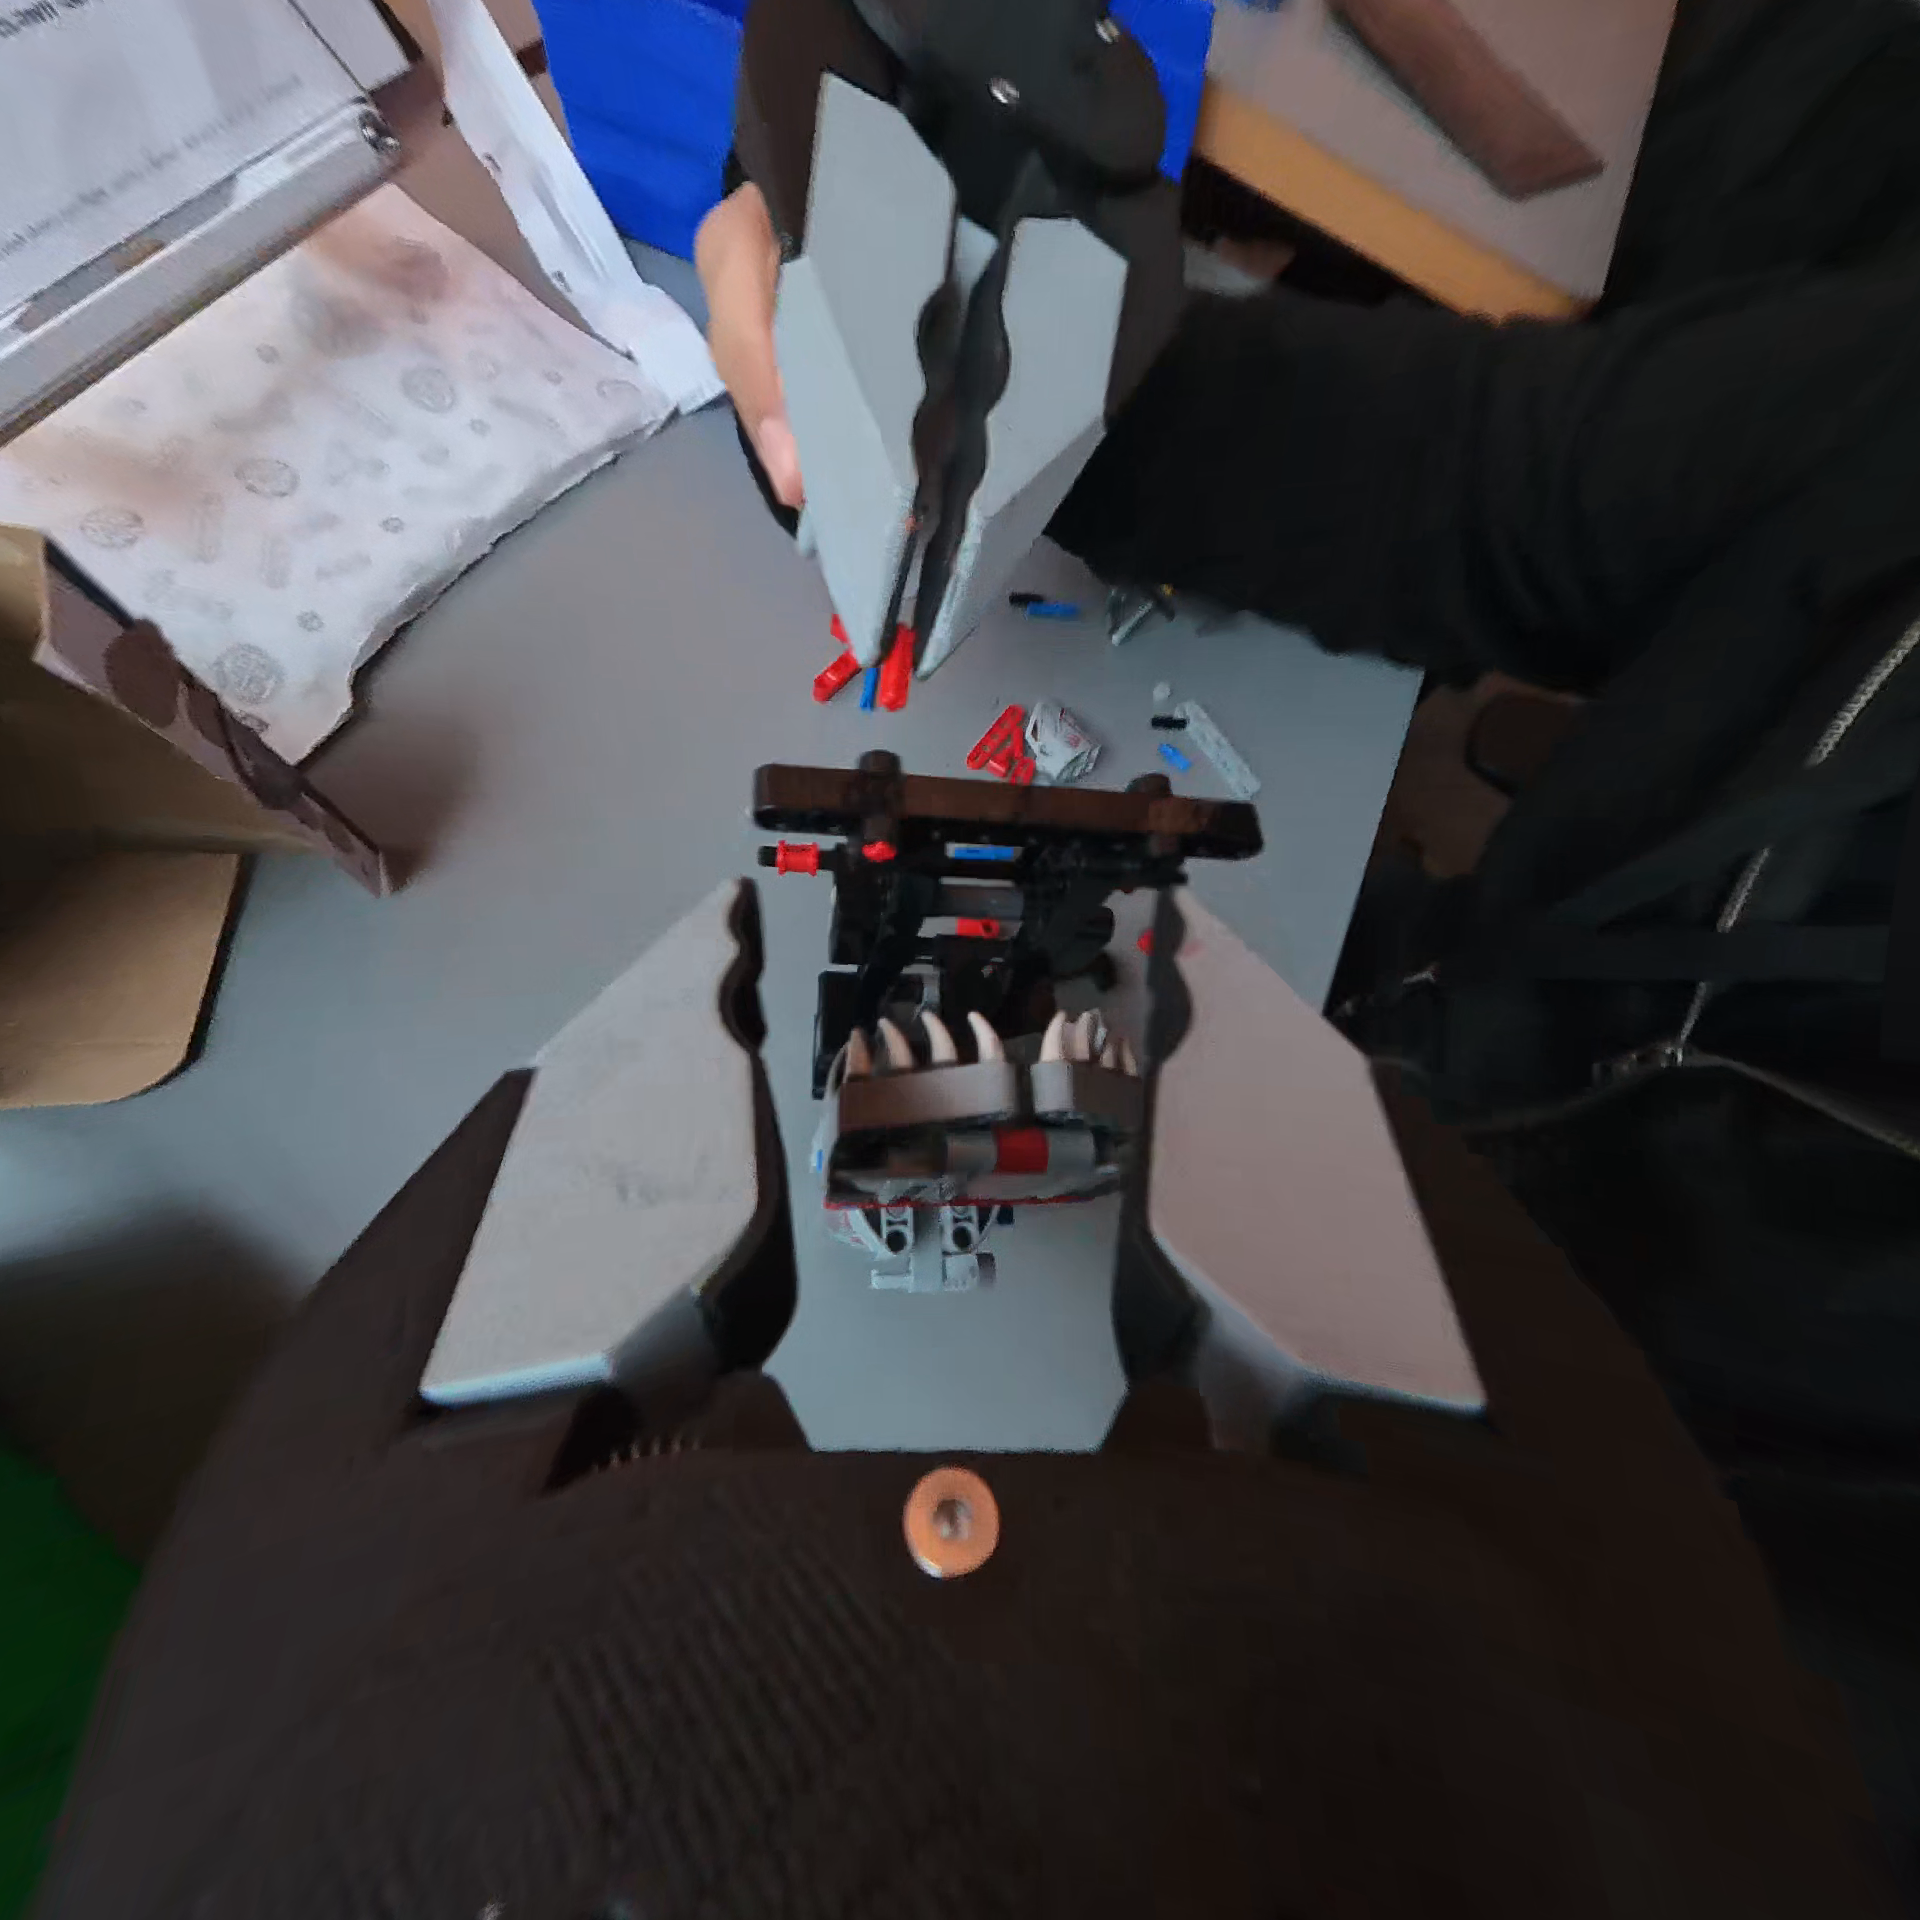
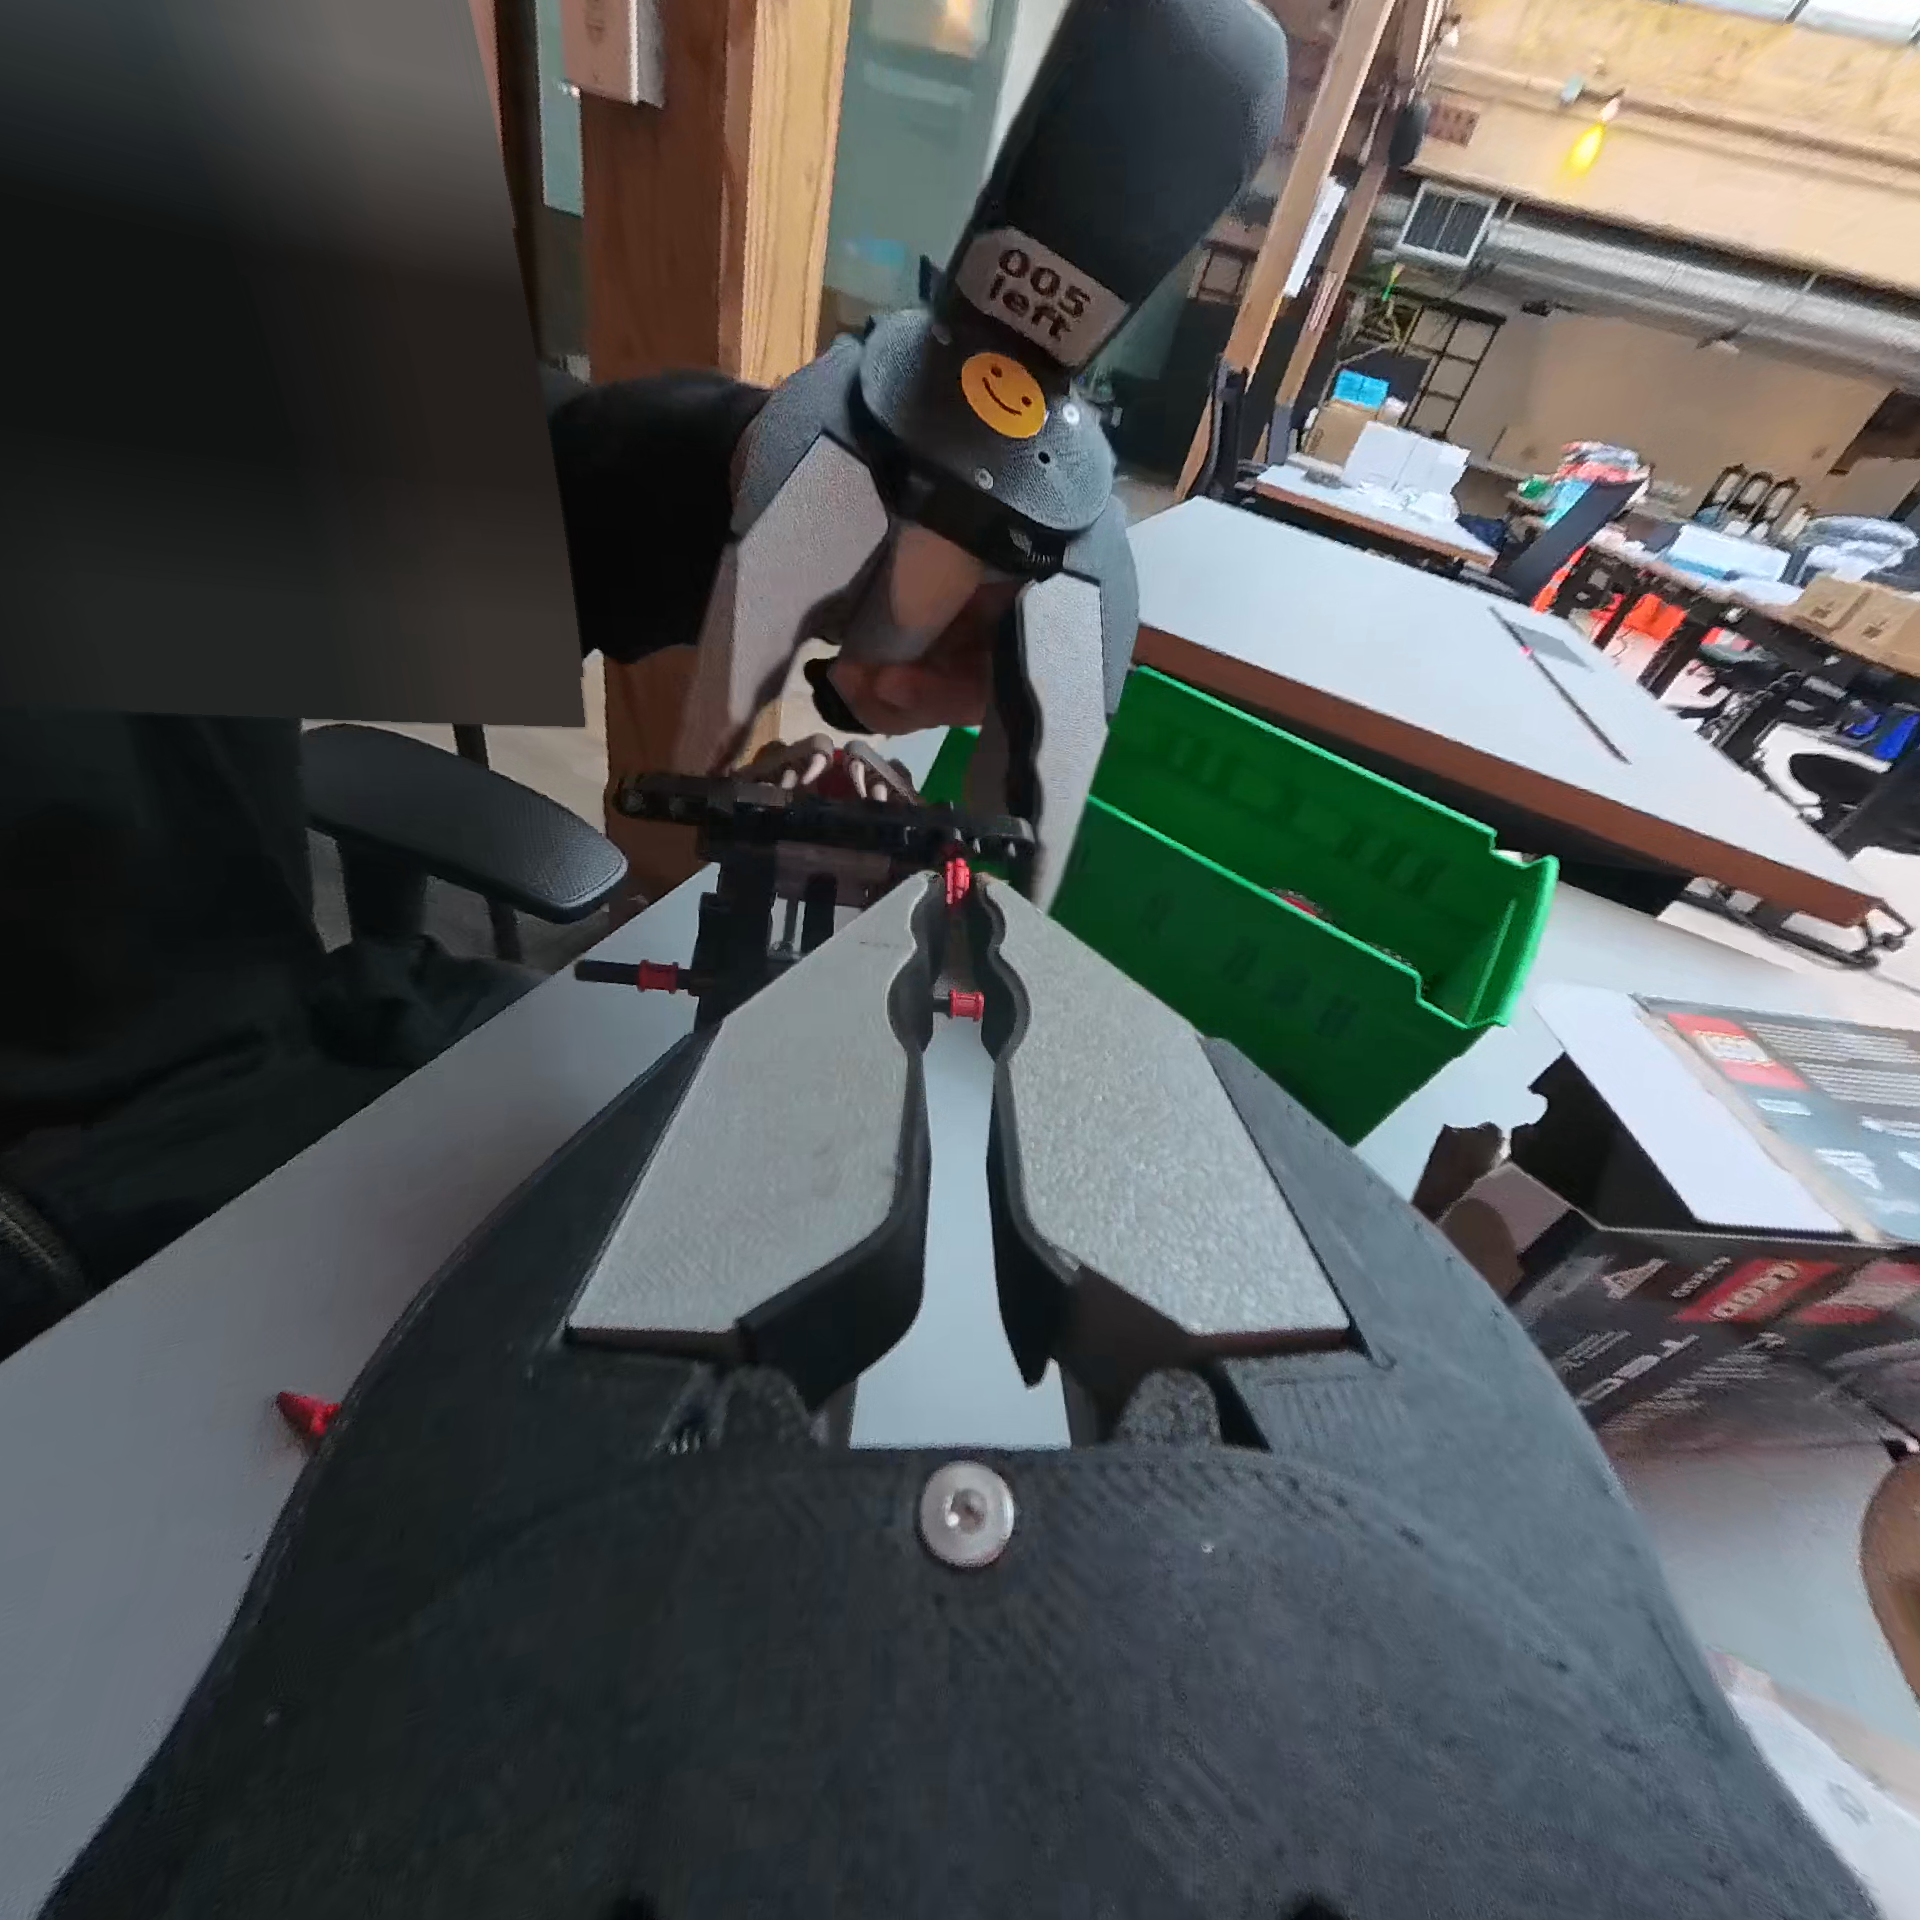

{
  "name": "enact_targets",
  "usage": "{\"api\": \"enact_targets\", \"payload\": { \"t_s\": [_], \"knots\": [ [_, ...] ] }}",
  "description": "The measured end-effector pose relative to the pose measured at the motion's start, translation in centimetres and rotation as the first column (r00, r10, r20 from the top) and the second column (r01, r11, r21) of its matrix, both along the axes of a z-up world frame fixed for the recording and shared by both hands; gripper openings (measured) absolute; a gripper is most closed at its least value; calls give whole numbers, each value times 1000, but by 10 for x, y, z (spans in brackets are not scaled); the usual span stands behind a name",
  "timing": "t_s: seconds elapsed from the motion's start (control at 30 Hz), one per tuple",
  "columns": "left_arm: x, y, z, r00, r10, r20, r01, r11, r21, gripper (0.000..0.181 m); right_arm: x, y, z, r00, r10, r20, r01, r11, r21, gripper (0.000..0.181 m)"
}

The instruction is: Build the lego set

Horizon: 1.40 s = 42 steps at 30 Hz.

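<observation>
The partly built lego model (image 1: 997,935) stands on the grey table (image 1: 582,727); it is a black frame with a long black beam on top, red bushes and a grey jaw part with white teeth. It also shows in the right wrist view (image 2: 790,831). My left gripper (image 1: 956,904) is open, with a finger on each side of the model and a gap on its left side. It appears above the model in the right wrist view (image 2: 904,748). My right gripper (image 2: 956,896) is shut on a small red pin (image 2: 956,871), just beyond the model's beam (image 1: 894,665).
Loose red, blue, white and grey pieces (image 1: 1039,738) lie on the table beyond the model. Torn paper bags (image 1: 312,468) and a cardboard box (image 1: 94,935) are at the left. A green bin (image 2: 1299,914) and the lego box (image 2: 1766,1195) stand to the right. A person's black sleeve (image 1: 1455,468) is at the right. There is about 4 centimeters between the tips of the two grippers.
</observation>
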<state>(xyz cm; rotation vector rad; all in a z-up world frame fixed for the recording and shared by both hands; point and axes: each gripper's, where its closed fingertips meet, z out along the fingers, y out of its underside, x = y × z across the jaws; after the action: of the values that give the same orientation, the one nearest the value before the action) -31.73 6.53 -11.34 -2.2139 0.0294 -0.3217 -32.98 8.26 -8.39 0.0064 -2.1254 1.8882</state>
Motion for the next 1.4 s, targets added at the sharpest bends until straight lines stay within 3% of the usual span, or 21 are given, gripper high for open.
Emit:
{"api": "enact_targets", "payload": {
  "t_s": [0.03,0.13,0.23,0.33,0.5,0.7,0.9,1.23,1.4],
  "knots": [
    [1,1,-1,1000,-19,-19,19,1000,-2,57,1,-2,-2,1000,15,5,-15,1000,9,0],
    [5,1,1,996,-83,-11,84,996,13,46,1,-3,-3,999,41,-4,-41,999,19,0],
    [3,-1,5,995,-101,24,100,994,44,43,1,-2,-1,998,60,-3,-60,998,10,0],
    [-3,-3,9,994,-104,37,100,991,88,29,0,-3,0,997,81,7,-81,997,6,0],
    [-18,-3,9,997,-81,-11,82,992,99,26,-4,-4,-4,996,86,24,-86,996,14,1],
    [-4,5,10,988,-153,-9,153,982,115,25,-1,-5,-3,994,106,35,-106,994,5,1],
    [-10,7,11,988,-147,-38,151,978,143,14,-1,-4,-3,995,100,31,-100,995,4,0],
    [-8,12,10,978,-209,-8,208,965,160,11,-5,2,-3,996,89,15,-89,996,-1,1],
    [-9,11,9,977,-192,-88,205,964,168,0,-1,8,0,996,70,53,-69,997,-26,1]
  ]
}}
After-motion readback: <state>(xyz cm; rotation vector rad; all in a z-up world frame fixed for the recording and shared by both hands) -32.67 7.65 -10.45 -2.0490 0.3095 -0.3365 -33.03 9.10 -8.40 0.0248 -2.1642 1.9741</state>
